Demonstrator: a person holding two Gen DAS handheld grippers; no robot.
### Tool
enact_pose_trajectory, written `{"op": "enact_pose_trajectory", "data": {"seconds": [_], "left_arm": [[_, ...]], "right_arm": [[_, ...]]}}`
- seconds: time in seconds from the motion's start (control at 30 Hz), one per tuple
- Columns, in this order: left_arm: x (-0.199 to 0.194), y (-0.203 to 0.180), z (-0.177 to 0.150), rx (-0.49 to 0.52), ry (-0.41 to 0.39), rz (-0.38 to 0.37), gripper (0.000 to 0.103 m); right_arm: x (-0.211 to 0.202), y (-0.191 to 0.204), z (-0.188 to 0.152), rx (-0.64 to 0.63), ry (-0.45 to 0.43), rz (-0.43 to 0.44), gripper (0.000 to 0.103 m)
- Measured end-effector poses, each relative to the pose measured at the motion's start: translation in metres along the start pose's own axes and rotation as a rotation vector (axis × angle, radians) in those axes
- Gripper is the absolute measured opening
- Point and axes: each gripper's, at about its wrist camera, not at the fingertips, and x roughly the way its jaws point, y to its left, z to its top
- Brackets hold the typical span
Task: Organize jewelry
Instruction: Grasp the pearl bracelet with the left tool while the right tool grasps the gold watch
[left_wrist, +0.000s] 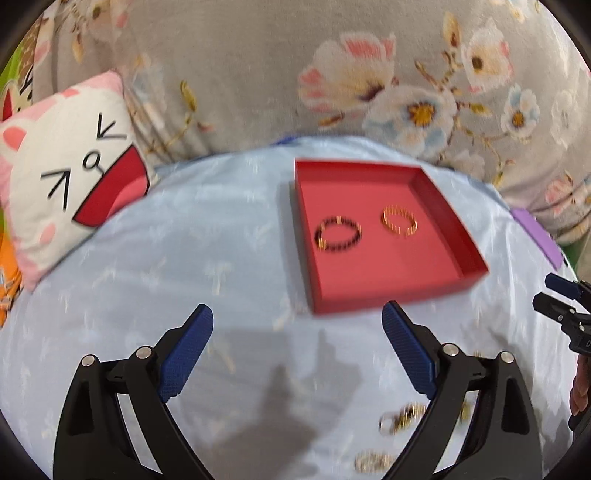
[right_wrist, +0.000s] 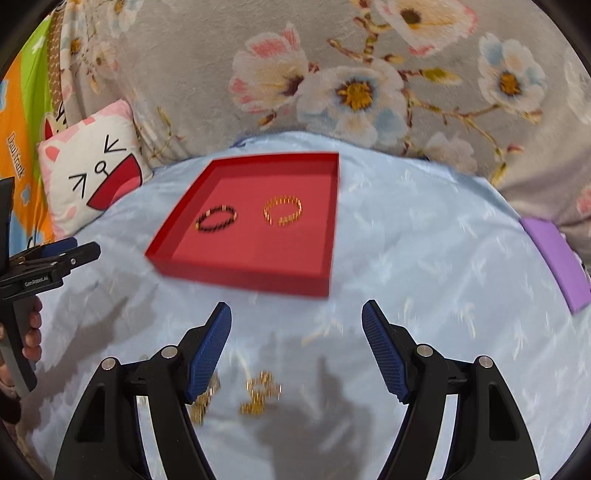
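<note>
Between both tools' wide, empty jaws, left tool (left_wrist: 297, 328) and right tool (right_wrist: 296, 321), loose gold jewelry (right_wrist: 260, 397) lies blurred on the blue sheet (right_wrist: 424, 258); two bracelets sit in the red tray (right_wrist: 258, 275). Risk: thin chains snag the cloth or slip.

Two bracelets (left_wrist: 338, 234) lie side by side in the tray (left_wrist: 439, 192), loose jewelry (right_wrist: 260, 393) before it.

Two bracelets (left_wrist: 338, 233) in red tray (left_wrist: 439, 192)
</note>
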Motion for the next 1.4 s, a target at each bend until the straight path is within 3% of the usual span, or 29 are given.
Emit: {"op": "enact_pose_trajectory", "data": {"seconds": [0.13, 0.33, 0.47, 0.57, 0.73, 0.83, 1.07, 1.17, 1.27, 1.4], "left_arm": [[-0.011, -0.010, -0.040, -0.020, 0.031, 0.024, 0.090], [-0.019, -0.051, -0.076, -0.031, 0.088, -0.038, 0.090], [-0.011, -0.084, -0.093, 0.079, 0.071, 0.080, 0.090], [0.001, -0.087, -0.103, 0.108, 0.107, 0.111, 0.090], [0.009, -0.075, -0.117, 0.098, 0.173, 0.068, 0.078], [0.004, -0.065, -0.121, 0.094, 0.165, 0.050, 0.071], [-0.006, -0.052, -0.128, 0.117, 0.159, 0.013, 0.056], [-0.009, -0.046, -0.128, 0.124, 0.158, 0.008, 0.045], [-0.009, -0.038, -0.125, 0.118, 0.160, -0.003, 0.027], [-0.007, -0.028, -0.121, 0.086, 0.156, -0.044, 0.025]], "right_arm": [[0.002, 0.004, -0.035, 0.023, 0.037, 0.023, 0.071], [0.004, 0.008, -0.063, 0.052, 0.031, 0.037, 0.071], [0.007, 0.012, -0.070, 0.048, 0.037, 0.045, 0.071], [0.009, 0.020, -0.075, 0.004, 0.037, 0.034, 0.071], [0.012, 0.033, -0.081, -0.047, 0.045, 0.043, 0.069], [0.014, 0.036, -0.083, -0.055, 0.058, 0.053, 0.062], [0.020, 0.036, -0.086, -0.051, 0.083, 0.062, 0.056], [0.021, 0.040, -0.087, -0.055, 0.090, 0.074, 0.055], [0.022, 0.048, -0.084, -0.054, 0.100, 0.096, 0.055], [0.029, 0.067, -0.079, -0.097, 0.119, 0.090, 0.055]]}}
